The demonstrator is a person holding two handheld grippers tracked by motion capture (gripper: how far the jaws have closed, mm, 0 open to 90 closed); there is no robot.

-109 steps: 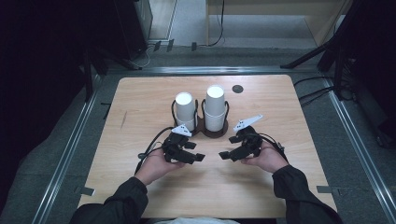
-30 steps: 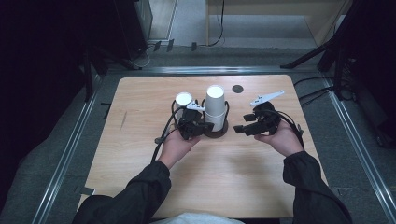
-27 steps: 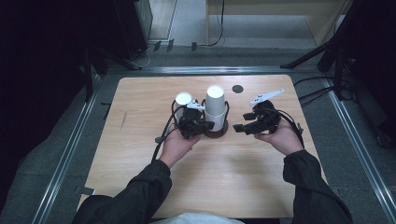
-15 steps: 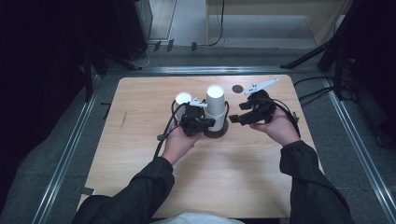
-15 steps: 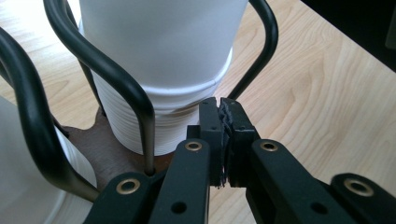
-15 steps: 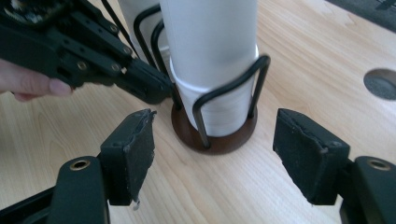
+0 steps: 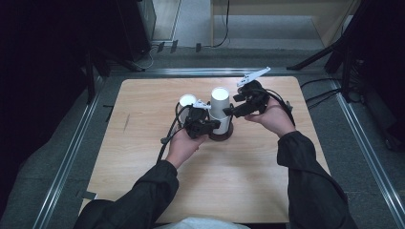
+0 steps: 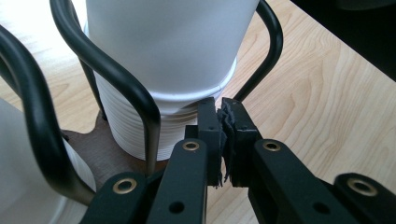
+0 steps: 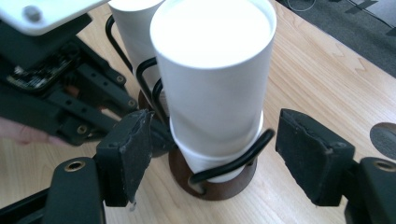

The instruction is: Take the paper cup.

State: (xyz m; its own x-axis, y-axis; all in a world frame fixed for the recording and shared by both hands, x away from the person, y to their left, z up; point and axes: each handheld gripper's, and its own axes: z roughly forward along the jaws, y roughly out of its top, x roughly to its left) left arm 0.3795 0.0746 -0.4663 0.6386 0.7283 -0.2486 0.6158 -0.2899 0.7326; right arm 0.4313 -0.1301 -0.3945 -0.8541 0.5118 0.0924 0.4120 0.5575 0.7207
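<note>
Two stacks of white paper cups stand in a black wire holder (image 9: 233, 161) on a round brown wooden base (image 9: 219, 186), near the middle of the pale wooden counter (image 7: 143, 148). The taller stack (image 7: 220, 107) sits on the person's right, the shorter one (image 7: 187, 101) just beside it to the left.

Such cups look light, thin-walled and easily crushed — a gentle squeeze on the side wall, above the wire loop, seems the best hold. The ribbed rims nested low in the stack (image 8: 140, 135) would likely resist lifting, as nested cups tend to cling together.

The right tongs (image 9: 215, 158) are spread wide, one pad on either side of the taller stack, touching neither side. The left tongs (image 8: 224, 140) are clenched on nothing, tips at the stack's lower rim, beside the wire.

The top cup's mouth shows only flat white — whether it holds anything I cannot tell.
</note>
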